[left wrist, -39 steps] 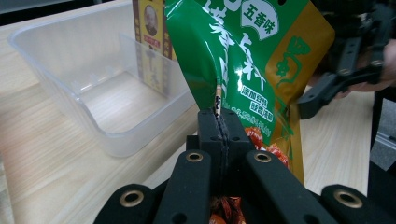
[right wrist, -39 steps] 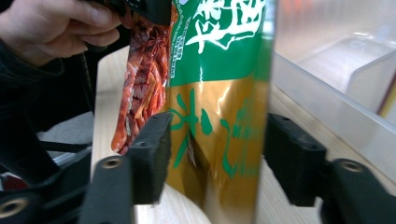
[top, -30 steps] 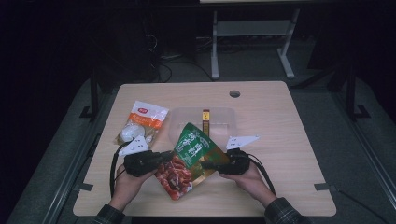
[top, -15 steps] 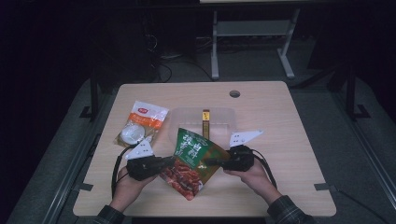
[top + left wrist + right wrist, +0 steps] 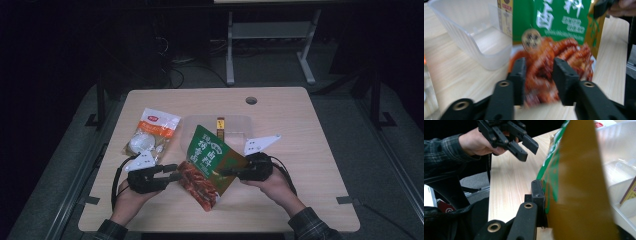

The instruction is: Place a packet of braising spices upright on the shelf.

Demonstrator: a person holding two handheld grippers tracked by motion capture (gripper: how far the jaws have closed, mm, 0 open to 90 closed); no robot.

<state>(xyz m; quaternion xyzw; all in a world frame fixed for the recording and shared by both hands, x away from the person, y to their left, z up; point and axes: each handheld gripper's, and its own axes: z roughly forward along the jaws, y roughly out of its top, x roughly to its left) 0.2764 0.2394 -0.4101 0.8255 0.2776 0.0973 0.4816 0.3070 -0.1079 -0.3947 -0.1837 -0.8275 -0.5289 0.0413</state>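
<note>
Two tools meet at the green snack bag, lifted at the frame's centre over the tabletop. Right tool pinches the bag's edge tight; left tool, jaws just opened, stands parted beside its lower corner.

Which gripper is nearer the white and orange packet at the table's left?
Left. The left gripper sits just below the white and orange packet, fingers apart; the right gripper is beyond the green snack bag it clamps.

Left claw has just released the snack bag.
</note>
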